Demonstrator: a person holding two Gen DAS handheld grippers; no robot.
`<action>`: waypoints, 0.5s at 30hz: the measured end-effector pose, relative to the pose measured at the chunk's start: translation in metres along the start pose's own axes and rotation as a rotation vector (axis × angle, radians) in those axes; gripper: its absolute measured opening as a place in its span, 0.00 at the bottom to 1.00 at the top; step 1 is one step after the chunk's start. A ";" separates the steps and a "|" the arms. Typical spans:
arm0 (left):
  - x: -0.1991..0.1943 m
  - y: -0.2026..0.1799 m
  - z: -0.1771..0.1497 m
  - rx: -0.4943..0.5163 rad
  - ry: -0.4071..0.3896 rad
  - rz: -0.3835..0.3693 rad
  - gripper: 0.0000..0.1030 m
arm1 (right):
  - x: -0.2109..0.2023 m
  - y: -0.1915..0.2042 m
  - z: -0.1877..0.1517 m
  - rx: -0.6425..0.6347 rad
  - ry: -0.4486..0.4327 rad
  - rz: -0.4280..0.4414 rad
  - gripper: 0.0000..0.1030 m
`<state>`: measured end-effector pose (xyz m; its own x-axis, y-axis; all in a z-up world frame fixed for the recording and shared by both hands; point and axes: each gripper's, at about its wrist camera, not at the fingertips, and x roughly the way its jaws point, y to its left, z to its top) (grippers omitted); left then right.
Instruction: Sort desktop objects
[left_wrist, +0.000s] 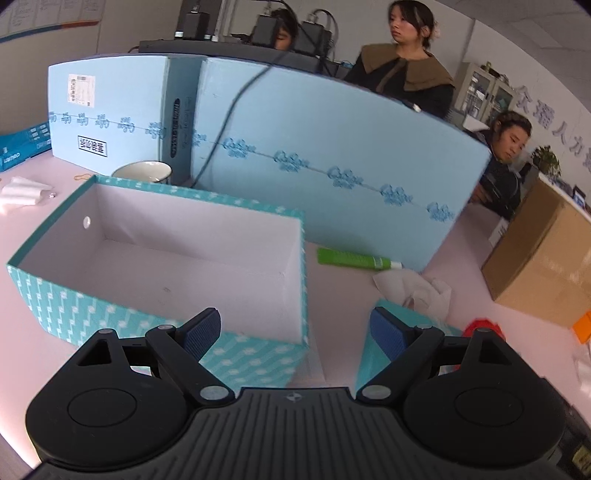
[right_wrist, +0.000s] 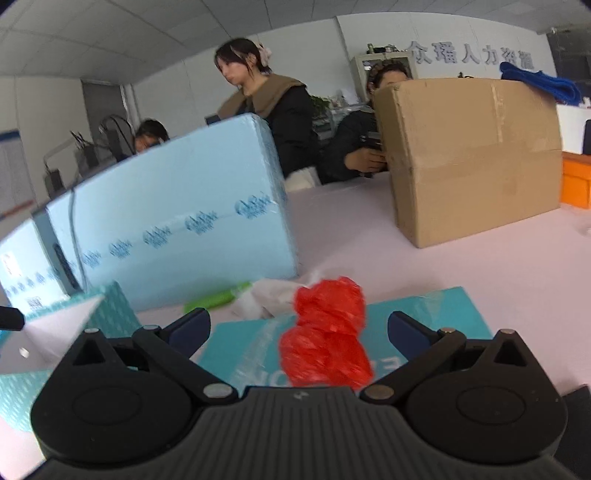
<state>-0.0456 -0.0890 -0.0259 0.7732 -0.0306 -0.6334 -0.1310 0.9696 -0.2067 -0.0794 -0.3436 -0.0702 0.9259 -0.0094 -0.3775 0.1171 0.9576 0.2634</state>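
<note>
Left wrist view shows the teal box (left_wrist: 159, 254) empty, so sorting looks barely begun: both the left gripper (left_wrist: 295, 328) and right gripper (right_wrist: 299, 328) are spread and hold nothing, with the green tube (left_wrist: 354, 259), crumpled tissue (left_wrist: 417, 290) and red bag (right_wrist: 327, 332) outside it.

1. An office: large blue Chinese characters (right_wrist: 471, 55) are mounted on the white back wall, above a glass-fronted cabinet (left_wrist: 484, 94) holding supplies.
2. Three people (left_wrist: 404, 62) sit or stand behind the pale pink counter (right_wrist: 461, 266), one beside cabled black equipment (left_wrist: 258, 33).
3. A sealed cardboard carton (right_wrist: 472, 155), light-blue foam boards (left_wrist: 332, 155) and a potted plant (left_wrist: 548, 158) crowd the shared workspace under a panelled ceiling (right_wrist: 147, 33).
</note>
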 end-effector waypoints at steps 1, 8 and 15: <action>0.000 -0.005 -0.006 0.015 0.006 -0.001 0.84 | -0.001 -0.001 0.000 0.001 0.004 -0.001 1.00; 0.006 -0.039 -0.037 0.114 0.100 -0.034 0.87 | -0.011 -0.007 -0.004 0.006 0.032 -0.007 1.00; 0.010 -0.049 -0.049 0.128 0.170 -0.046 0.88 | -0.010 -0.027 -0.008 0.039 0.100 0.069 1.00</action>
<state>-0.0620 -0.1483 -0.0588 0.6594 -0.1054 -0.7444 -0.0096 0.9889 -0.1485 -0.0945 -0.3674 -0.0810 0.8922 0.0863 -0.4432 0.0701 0.9431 0.3249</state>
